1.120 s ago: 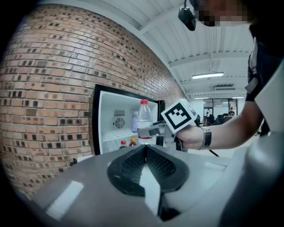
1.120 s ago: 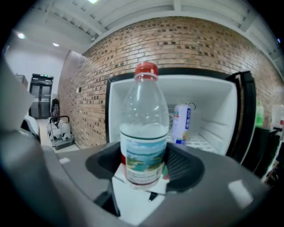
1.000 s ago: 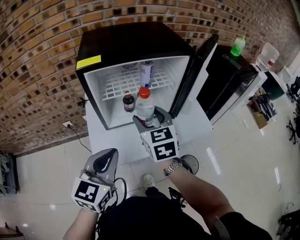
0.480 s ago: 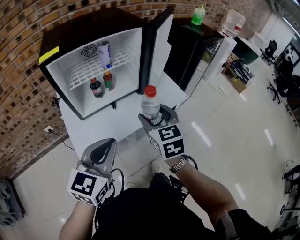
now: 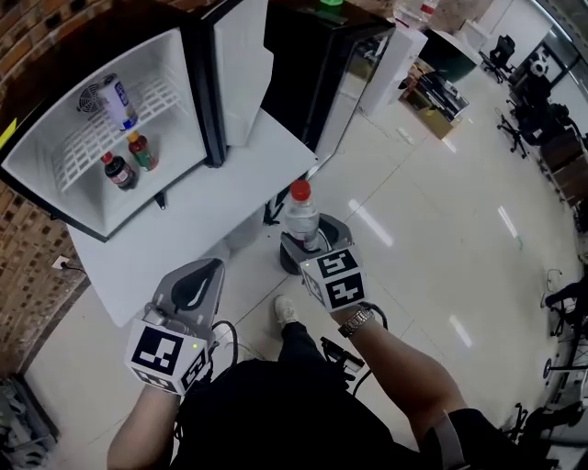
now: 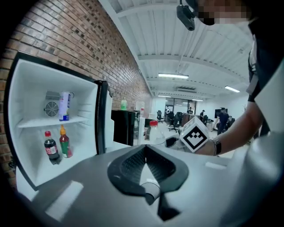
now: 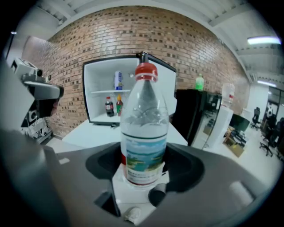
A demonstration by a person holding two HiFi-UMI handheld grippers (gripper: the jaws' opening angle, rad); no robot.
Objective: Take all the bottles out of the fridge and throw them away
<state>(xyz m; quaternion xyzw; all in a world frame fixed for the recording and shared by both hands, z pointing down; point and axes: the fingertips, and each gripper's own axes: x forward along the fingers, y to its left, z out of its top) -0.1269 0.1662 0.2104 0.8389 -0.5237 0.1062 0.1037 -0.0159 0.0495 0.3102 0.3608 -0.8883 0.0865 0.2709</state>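
My right gripper (image 5: pixel 312 240) is shut on a clear water bottle (image 5: pixel 301 213) with a red cap, held upright over the floor, away from the fridge. The right gripper view shows the bottle (image 7: pixel 144 133) filling the gap between the jaws. The open fridge (image 5: pixel 55 179) stands at the upper left. It holds a dark cola bottle (image 5: pixel 116 171), a red bottle (image 5: pixel 140 151) and a can (image 5: pixel 118 101) on the wire shelf. My left gripper (image 5: pixel 209 271) hangs low at the left, shut on nothing, its tips (image 6: pixel 144 148) together.
The fridge sits on a white table (image 5: pixel 197 216), its door (image 5: pixel 241 64) swung wide. A black cabinet (image 5: pixel 312 55) stands behind the door with a green bottle (image 5: pixel 329 3) on top. Shiny tiled floor (image 5: pixel 432 229) spreads right, with office chairs (image 5: pixel 542 83) far off.
The view has swung right, away from the fridge. My right gripper has carried the water bottle from the fridge opening out over the floor. The left gripper stays shut and low.
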